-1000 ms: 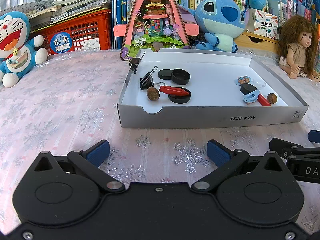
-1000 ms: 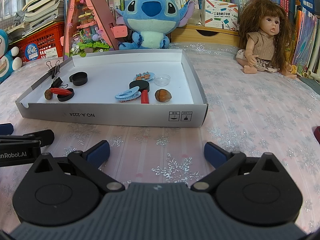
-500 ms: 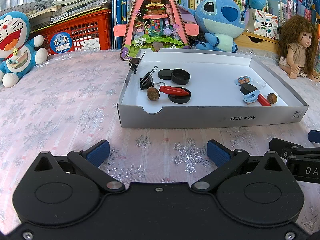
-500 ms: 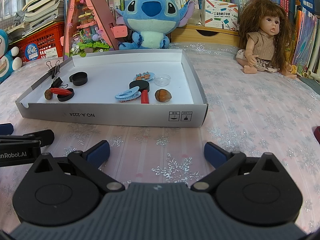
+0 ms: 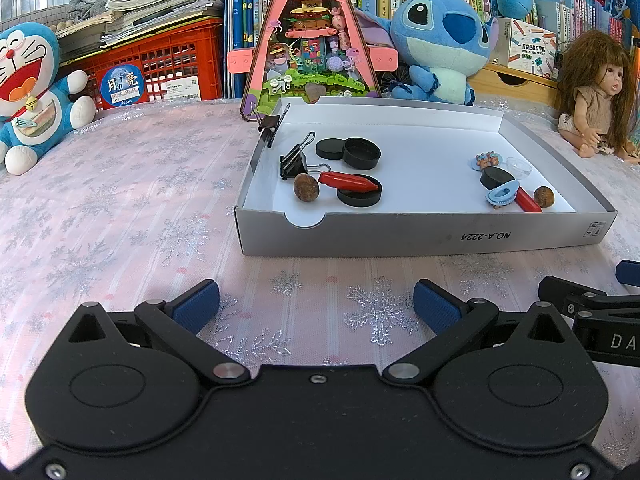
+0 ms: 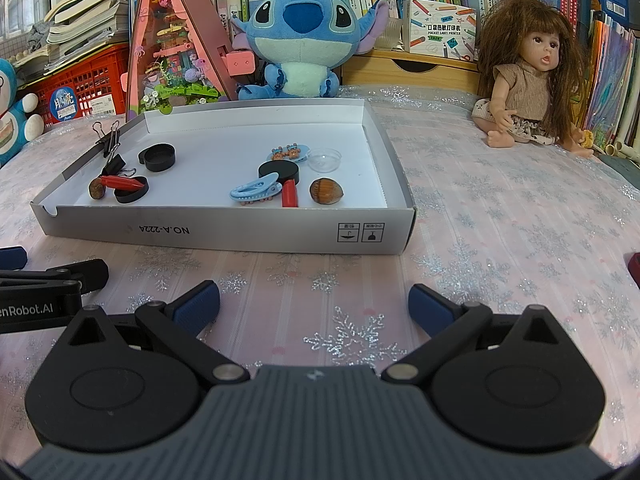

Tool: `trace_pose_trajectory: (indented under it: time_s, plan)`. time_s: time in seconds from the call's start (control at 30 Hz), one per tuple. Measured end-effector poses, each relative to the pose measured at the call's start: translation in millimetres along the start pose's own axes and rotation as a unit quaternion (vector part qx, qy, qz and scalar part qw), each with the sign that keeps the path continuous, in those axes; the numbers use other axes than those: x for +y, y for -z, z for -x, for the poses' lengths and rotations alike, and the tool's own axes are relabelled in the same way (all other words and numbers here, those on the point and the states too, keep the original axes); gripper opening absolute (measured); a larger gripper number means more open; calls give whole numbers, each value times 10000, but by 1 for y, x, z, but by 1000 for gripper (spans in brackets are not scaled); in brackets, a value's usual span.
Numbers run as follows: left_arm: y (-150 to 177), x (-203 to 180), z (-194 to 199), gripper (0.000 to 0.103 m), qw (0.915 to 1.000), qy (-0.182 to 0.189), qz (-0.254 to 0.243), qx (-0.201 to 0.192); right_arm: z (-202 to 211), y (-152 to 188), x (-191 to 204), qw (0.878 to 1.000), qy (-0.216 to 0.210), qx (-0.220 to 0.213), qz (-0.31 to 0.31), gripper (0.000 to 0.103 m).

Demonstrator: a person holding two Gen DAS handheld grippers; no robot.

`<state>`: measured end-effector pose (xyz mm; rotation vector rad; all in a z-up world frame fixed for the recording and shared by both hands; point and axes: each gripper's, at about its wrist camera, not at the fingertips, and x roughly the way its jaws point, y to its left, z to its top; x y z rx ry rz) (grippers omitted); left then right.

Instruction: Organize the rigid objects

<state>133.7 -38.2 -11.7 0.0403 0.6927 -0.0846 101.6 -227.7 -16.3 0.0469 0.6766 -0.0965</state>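
A shallow white cardboard box [image 5: 400,236] [image 6: 248,234] lies on the pink snowflake tablecloth. Its left part holds black binder clips [image 5: 294,162], black round lids [image 5: 362,153], a nut [image 5: 306,187] and a red peg [image 5: 347,181] lying on a black lid. Its right part holds a blue hair clip [image 6: 256,191], a red peg [image 6: 289,194], a nut [image 6: 326,191], a black disc [image 6: 279,171], a clear cup [image 6: 325,159] and a bear hair clip [image 6: 287,153]. My left gripper [image 5: 316,308] and right gripper [image 6: 314,306] are open and empty, in front of the box.
A Stitch plush [image 6: 298,40], a pink triangular toy house [image 5: 308,36], a Doraemon plush [image 5: 28,92], a red crate [image 5: 160,68] and a doll [image 6: 528,88] stand behind and beside the box. A dark red thing [image 6: 634,266] shows at the right edge.
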Motion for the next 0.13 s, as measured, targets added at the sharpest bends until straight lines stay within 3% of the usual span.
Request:
trace_pose_trajectory:
  time_s: [0.13]
  plan:
    - [0, 0, 0, 103, 10000, 0, 0, 0, 0, 0, 0, 10000, 0, 0, 0, 103]
